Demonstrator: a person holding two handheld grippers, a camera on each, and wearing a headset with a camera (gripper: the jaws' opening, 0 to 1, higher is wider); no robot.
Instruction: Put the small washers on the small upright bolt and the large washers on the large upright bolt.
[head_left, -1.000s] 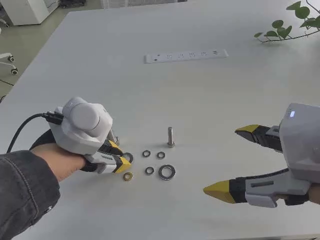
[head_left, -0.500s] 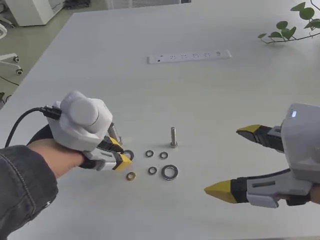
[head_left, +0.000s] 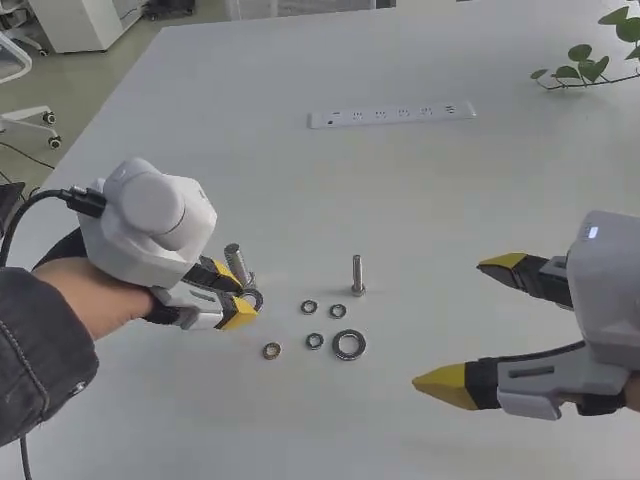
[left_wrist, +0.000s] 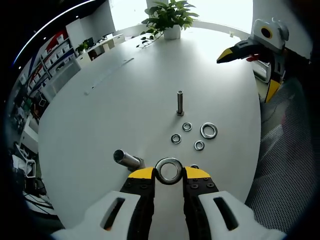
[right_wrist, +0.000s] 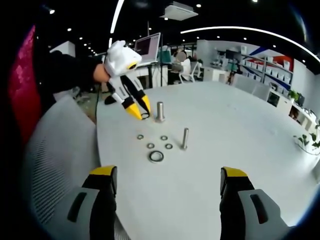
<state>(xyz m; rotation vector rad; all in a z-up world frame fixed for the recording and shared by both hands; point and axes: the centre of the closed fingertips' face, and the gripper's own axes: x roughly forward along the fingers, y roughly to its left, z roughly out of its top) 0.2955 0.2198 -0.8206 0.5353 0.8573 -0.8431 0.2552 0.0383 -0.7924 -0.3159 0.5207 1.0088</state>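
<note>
at nine o'clock from the small bolt (head_left: 357, 274), the left gripper (head_left: 240, 300) is clenching a large washer (left_wrist: 168, 170) just beside the large bolt (head_left: 237, 262). the right gripper (head_left: 448, 322) is hovering, jaws released. both bolts are seemingly standing bare; five washers (head_left: 314, 341) are lying loose.

The large washer (left_wrist: 158, 170), previously flat on the table (head_left: 400, 200), is now clamped between the jaws of the left gripper (left_wrist: 169, 172) and raised. It is brought just beside the large upright bolt (head_left: 237, 262), which is now uncovered.
</note>
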